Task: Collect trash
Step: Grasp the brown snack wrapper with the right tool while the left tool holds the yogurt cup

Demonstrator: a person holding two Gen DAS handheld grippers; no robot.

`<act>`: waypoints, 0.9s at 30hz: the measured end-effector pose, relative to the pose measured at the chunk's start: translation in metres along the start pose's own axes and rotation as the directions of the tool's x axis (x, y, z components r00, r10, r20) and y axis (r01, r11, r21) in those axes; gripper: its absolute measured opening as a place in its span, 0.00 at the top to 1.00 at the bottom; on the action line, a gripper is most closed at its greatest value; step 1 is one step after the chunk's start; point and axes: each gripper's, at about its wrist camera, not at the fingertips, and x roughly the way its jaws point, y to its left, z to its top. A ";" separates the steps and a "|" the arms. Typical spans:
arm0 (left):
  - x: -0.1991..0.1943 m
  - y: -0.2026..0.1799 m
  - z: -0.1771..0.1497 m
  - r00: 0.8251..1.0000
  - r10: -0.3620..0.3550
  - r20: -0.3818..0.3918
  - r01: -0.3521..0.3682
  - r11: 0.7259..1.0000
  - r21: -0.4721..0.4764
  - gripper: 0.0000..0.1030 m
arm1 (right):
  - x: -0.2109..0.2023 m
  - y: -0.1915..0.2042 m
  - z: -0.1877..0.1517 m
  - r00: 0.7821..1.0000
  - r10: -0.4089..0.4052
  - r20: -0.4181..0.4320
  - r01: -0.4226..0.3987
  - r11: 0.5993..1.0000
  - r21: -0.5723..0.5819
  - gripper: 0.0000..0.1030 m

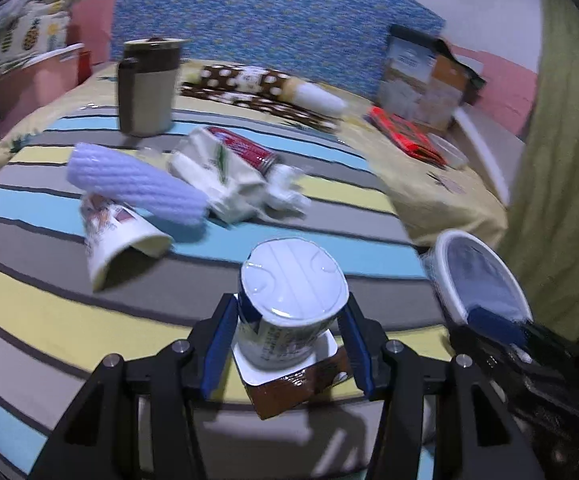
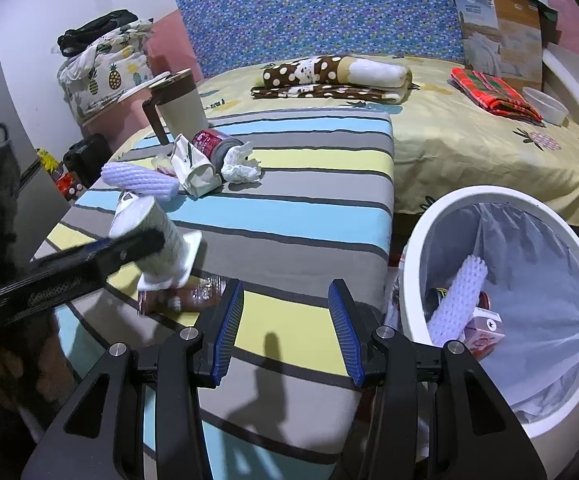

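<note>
A white yogurt cup (image 1: 289,304) stands upside down on its peeled lid, over a brown wrapper (image 1: 285,394), at the near edge of the striped cushion (image 1: 329,252). My left gripper (image 1: 289,320) has its blue pads against both sides of the cup; one of its fingers (image 2: 129,248) crosses the cup (image 2: 161,240) in the right wrist view. Further back lie a purple foam net (image 1: 137,184), a paper cup (image 1: 117,236), a crumpled carton (image 1: 217,176), a red can (image 1: 245,148) and tissue (image 1: 285,192). My right gripper (image 2: 285,304) hovers open and empty over the cushion's front, beside the white lined bin (image 2: 413,248).
The bin holds a foam net (image 2: 457,300) and a small carton (image 2: 483,332). A brown and beige jug (image 1: 149,88) stands at the cushion's back left. On the bed behind are folded spotted blankets (image 2: 329,76), a red cloth (image 2: 489,92), a bowl (image 2: 545,106) and a box (image 2: 501,40).
</note>
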 end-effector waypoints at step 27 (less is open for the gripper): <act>-0.047 0.059 -0.030 0.991 0.128 0.039 -0.123 0.987 -0.102 0.48 | 0.053 0.073 -0.007 0.988 0.067 -0.141 -0.119 0.908 -0.402 0.47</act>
